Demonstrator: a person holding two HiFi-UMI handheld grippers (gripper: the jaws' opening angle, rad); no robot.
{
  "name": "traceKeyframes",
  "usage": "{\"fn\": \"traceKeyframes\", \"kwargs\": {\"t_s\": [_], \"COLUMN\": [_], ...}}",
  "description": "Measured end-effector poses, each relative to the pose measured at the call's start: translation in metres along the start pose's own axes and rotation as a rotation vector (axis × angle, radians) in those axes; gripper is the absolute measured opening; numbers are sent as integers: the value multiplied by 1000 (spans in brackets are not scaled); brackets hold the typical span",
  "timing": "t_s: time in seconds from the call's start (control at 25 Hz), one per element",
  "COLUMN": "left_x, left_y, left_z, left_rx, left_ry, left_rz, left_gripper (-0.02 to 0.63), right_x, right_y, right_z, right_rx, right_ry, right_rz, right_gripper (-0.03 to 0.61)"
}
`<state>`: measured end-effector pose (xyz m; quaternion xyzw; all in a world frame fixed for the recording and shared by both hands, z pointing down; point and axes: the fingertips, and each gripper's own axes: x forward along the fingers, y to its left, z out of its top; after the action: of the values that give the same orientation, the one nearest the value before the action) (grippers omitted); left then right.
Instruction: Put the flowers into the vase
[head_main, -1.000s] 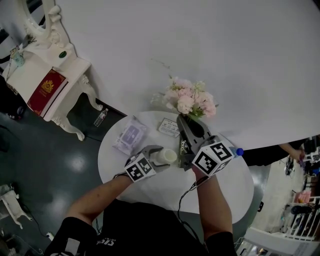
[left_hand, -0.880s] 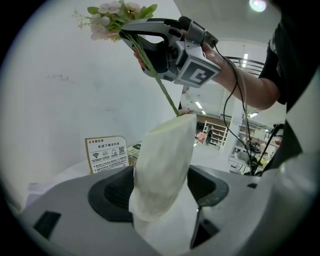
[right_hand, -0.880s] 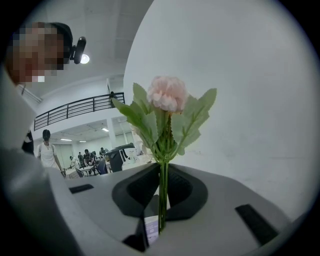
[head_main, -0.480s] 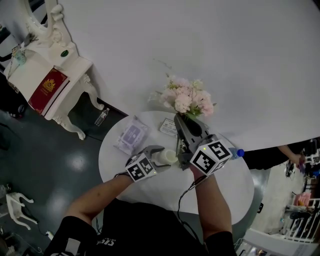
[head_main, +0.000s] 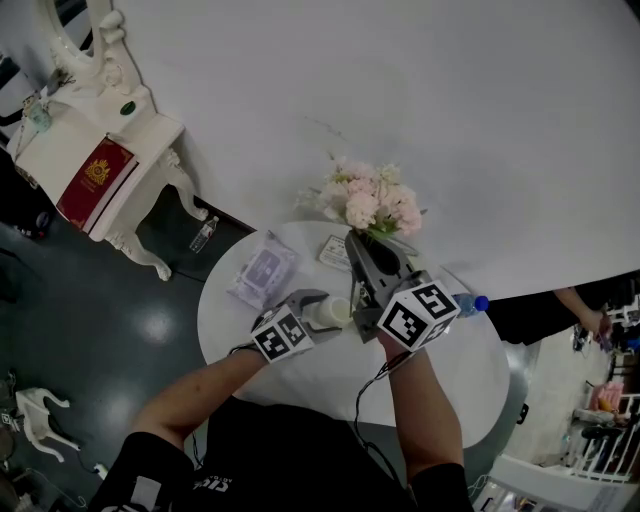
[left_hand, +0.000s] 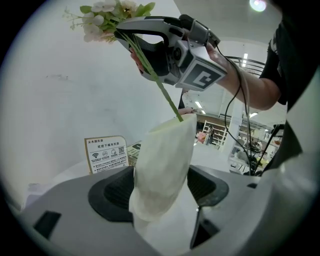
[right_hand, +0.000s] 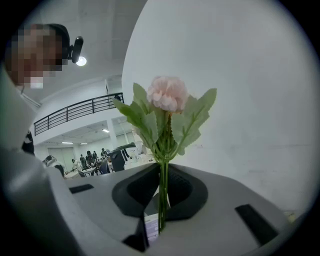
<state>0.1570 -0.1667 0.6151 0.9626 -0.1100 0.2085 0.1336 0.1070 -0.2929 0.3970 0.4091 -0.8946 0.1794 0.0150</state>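
Observation:
My left gripper (head_main: 322, 305) is shut on a cream vase (head_main: 331, 312) and holds it above the round white table (head_main: 240, 325). In the left gripper view the vase (left_hand: 165, 165) sits tilted between the jaws of the left gripper (left_hand: 162, 192). My right gripper (head_main: 353, 242) is shut on the green stems of a pink and white flower bunch (head_main: 365, 200), above and just right of the vase. The stem tips (left_hand: 178, 118) reach the vase's mouth. In the right gripper view, the stems (right_hand: 162, 195) run between the jaws under a pink bloom (right_hand: 167, 93).
A purple packet (head_main: 262, 270) and a small printed card (head_main: 337, 253) lie on the table behind the vase. A blue-capped bottle (head_main: 476, 303) is at the table's right edge. A white ornate side table (head_main: 95, 180) stands at the far left, and a person's arm (head_main: 585, 300) shows at the right edge.
The flower bunch and my right gripper have drifted slightly to the left in the head view. The left gripper and the vase have stayed where they were.

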Motion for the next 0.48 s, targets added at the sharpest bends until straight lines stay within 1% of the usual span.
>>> {"fn": "traceKeyframes", "kwargs": {"t_s": [0.2,0.36,0.48], "left_x": [2,-1,-1], "left_y": [-1,3,5], "left_z": [-2,-1,0], "left_rx": [3,-10,-10], "left_ry": [-18,1,-1], "left_rz": [0,3,2], "left_gripper": [327,327,327], "right_x": [-3,-3,-3], "right_y": [1,0,-1], "right_z": [-4,-5,-5], "right_rx": [5,9,10], "right_ry": [0,7,11], "right_rz": [-5,-7,-13], "right_gripper": [46,46,46]}}
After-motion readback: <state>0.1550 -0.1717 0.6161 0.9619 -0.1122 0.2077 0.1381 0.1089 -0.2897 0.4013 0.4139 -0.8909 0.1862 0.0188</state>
